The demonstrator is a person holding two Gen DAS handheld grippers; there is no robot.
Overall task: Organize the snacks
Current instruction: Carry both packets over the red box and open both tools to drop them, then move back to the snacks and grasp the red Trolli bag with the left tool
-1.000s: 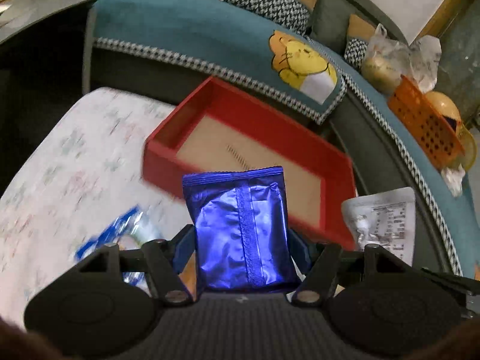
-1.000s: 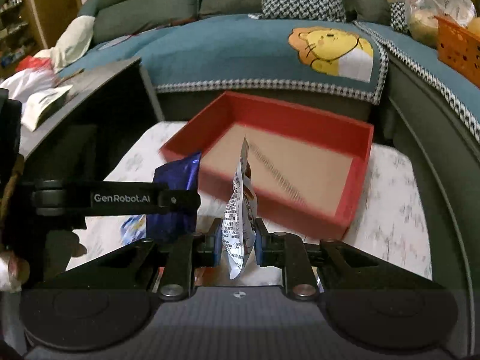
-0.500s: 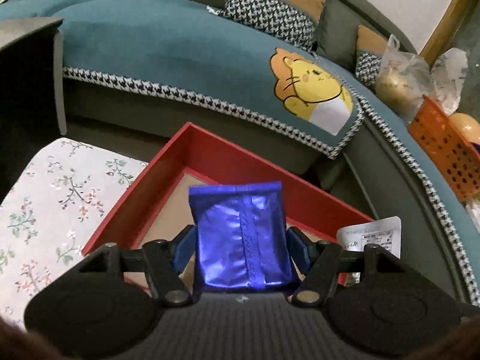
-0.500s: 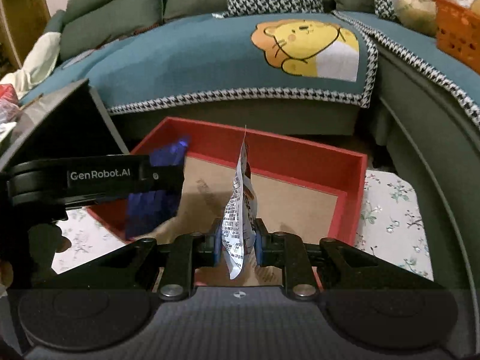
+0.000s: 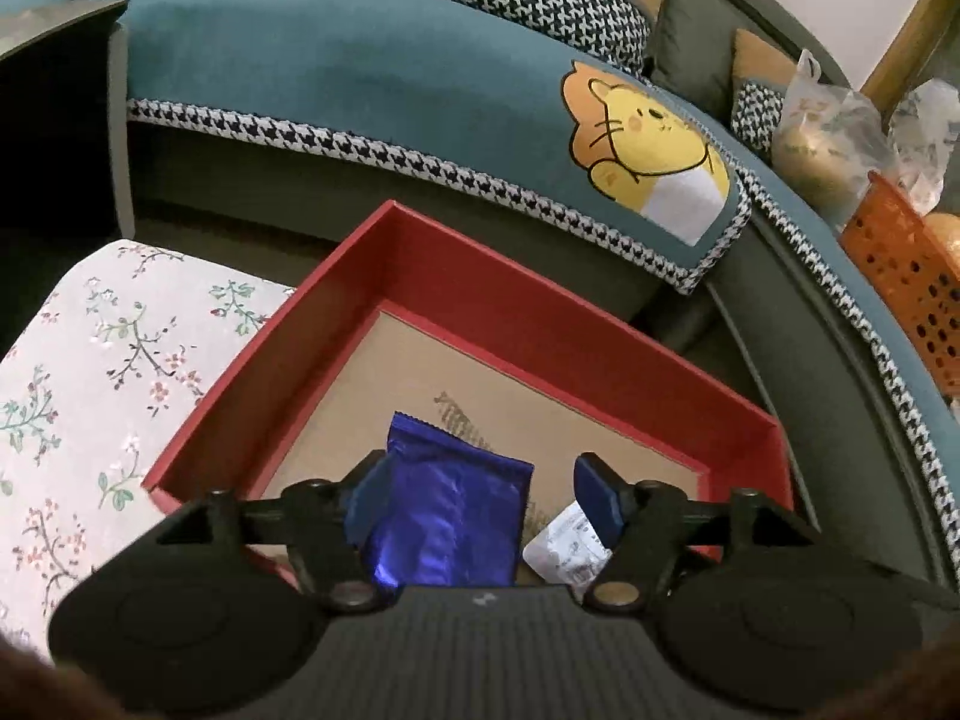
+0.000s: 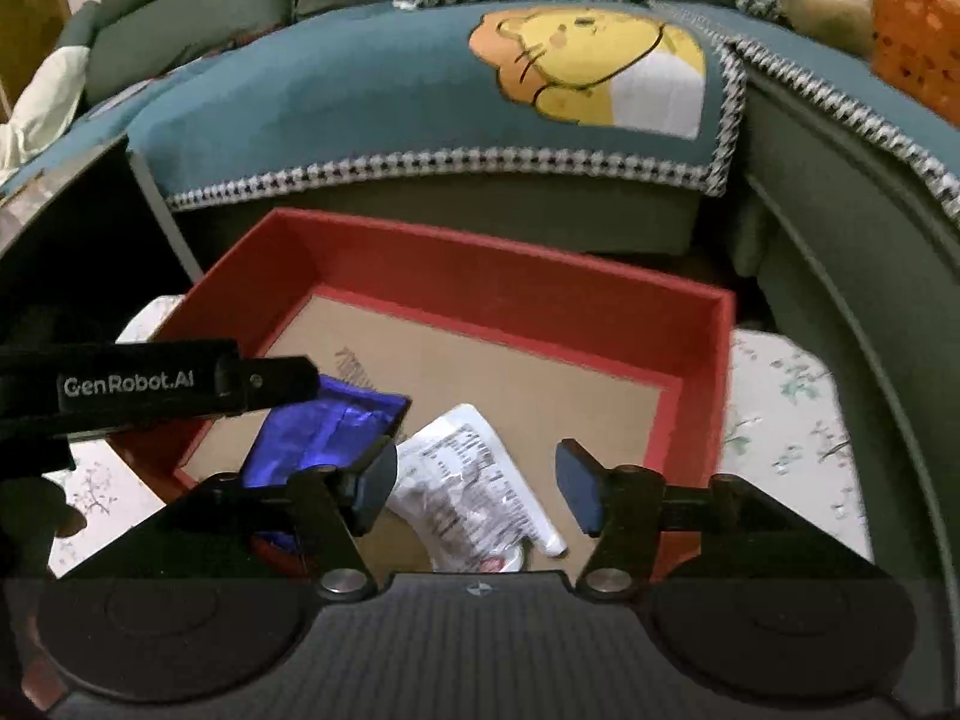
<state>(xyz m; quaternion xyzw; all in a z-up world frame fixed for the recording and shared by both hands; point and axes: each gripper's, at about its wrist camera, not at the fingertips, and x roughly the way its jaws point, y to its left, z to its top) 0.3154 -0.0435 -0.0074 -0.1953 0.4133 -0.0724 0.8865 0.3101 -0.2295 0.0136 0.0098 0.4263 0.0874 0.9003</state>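
Box (image 5: 456, 264): red walls, tan floor. Packet (image 5: 447, 522) between claw pads: shiny blue. Pouch (image 6: 468, 474) below claw: white, black print. Cloth (image 5: 90, 360): white, floral. Sofa cover (image 5: 360, 66): teal, houndstooth edge.

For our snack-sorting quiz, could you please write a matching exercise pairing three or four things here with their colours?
Things:
1. tray
2. foil packet
3. printed sachet
4. basket

Colours:
A. orange
B. white with black print
C. red
D. shiny blue

Pairs: 1-C, 2-D, 3-B, 4-A
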